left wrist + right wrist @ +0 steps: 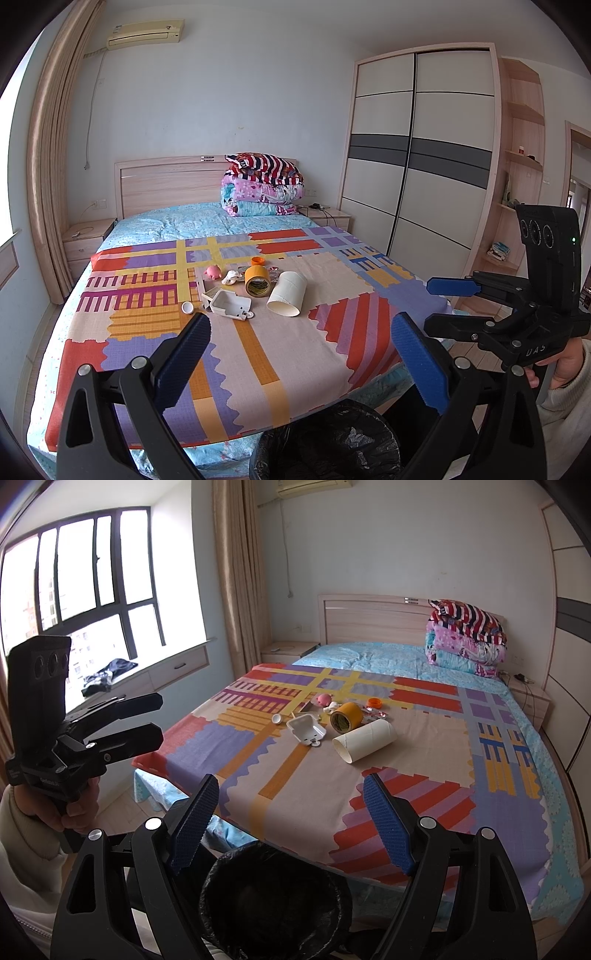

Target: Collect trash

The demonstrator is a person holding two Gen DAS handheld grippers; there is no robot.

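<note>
start | both my grippers, left [299, 363] and right [290, 821], jaws spread, holding nothing | trash pile [255, 286] mid-bed [436, 746] | bin [275, 897] parked below me for easy drops

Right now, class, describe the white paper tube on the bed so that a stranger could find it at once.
Start at the bed's patchwork cover, where a small cluster of litter sits near the middle. On the cluster's wardrobe side, next to the yellow tape roll, lies the white paper tube on its side, its open end facing the foot of the bed. It is the largest item there and the only plain white cylinder.
</note>
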